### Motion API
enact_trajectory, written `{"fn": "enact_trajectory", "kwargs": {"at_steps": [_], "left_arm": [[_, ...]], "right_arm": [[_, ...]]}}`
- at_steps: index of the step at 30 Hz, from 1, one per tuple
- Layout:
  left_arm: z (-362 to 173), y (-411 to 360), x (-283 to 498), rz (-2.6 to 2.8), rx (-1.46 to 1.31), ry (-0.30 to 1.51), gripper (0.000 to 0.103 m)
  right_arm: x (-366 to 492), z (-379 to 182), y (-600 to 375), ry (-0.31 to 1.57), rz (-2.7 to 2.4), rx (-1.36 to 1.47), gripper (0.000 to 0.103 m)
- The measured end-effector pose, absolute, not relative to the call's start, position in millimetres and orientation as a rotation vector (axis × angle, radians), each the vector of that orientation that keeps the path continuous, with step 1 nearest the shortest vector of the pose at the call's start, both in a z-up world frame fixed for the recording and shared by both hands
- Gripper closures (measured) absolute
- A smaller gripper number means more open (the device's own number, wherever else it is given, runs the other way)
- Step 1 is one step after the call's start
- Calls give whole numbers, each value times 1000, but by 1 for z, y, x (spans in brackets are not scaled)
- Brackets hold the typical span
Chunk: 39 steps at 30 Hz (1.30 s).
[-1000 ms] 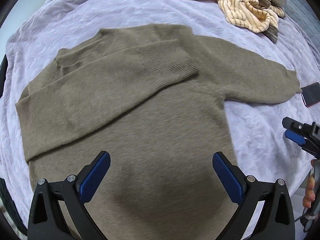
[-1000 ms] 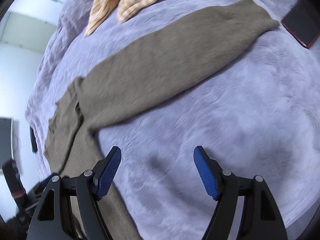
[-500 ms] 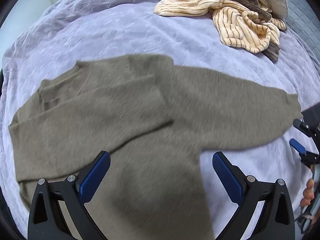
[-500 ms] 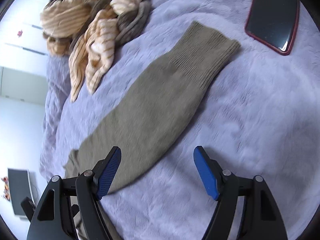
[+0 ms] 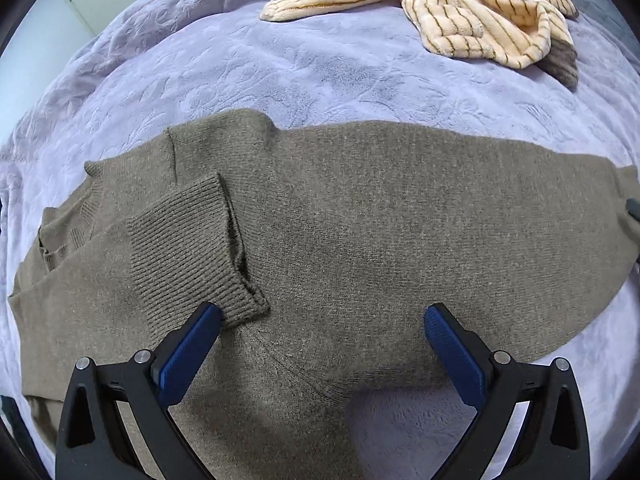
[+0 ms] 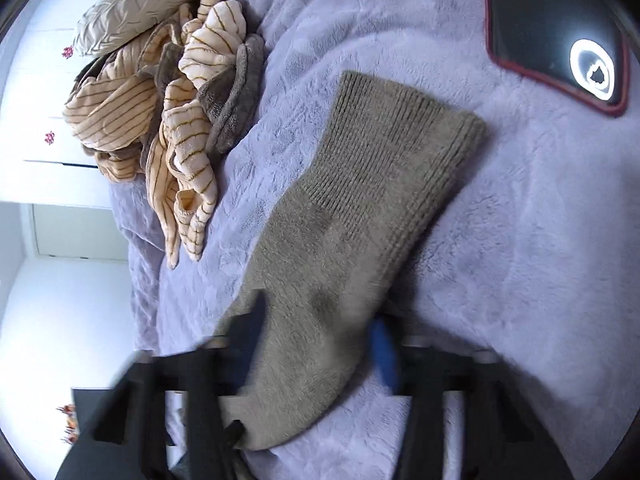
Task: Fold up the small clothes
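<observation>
Our right gripper (image 6: pixel 320 344) has clamped the sweater (image 5: pixel 360 220) sleeve; the left (image 5: pixel 320 344) stays wide. One lilac blanket (image 5: pixel 320 68), one striped garment (image 5: pixel 480 28), one phone (image 6: pixel 560 32).

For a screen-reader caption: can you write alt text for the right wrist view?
The right gripper is shut on the sleeve of an olive-brown knitted sweater lying on a lilac plush bedspread. A crumpled cream striped fleece garment lies behind at left, and a black phone in a red case at upper right.
</observation>
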<state>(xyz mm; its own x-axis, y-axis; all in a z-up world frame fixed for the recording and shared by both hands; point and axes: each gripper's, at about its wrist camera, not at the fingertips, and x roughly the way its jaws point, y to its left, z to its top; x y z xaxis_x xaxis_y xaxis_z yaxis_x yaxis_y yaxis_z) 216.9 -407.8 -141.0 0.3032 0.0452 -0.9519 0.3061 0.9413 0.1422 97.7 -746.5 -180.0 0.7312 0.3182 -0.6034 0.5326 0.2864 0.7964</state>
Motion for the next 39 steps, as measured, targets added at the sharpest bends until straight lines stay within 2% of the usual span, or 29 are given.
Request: {"fn": "enact_trajectory", "kwargs": {"at_steps": [4,12,18,26,33,39], "left_arm": [[-140,-405,217,-186,315,1265,1],[-124,-374,213,-211,258,1274,1],[-98,-308,209,-184,201,1259,1],[-68,-182,192,-55,80,1262,1],[-58,-62,169,101,90,1312,1],[-54,26,148,207,95,1317,1]], "right_arm": [[99,-168,-742,754,-123,1322,95],[117,-94,-700,711,36,1161,95],[142,-44,-642,706,145,1037,95],[194,10,-506,752,349,816,95],[225,3,-351,863,496,578,95],[222,-44,-214,999,525,217,95]]}}
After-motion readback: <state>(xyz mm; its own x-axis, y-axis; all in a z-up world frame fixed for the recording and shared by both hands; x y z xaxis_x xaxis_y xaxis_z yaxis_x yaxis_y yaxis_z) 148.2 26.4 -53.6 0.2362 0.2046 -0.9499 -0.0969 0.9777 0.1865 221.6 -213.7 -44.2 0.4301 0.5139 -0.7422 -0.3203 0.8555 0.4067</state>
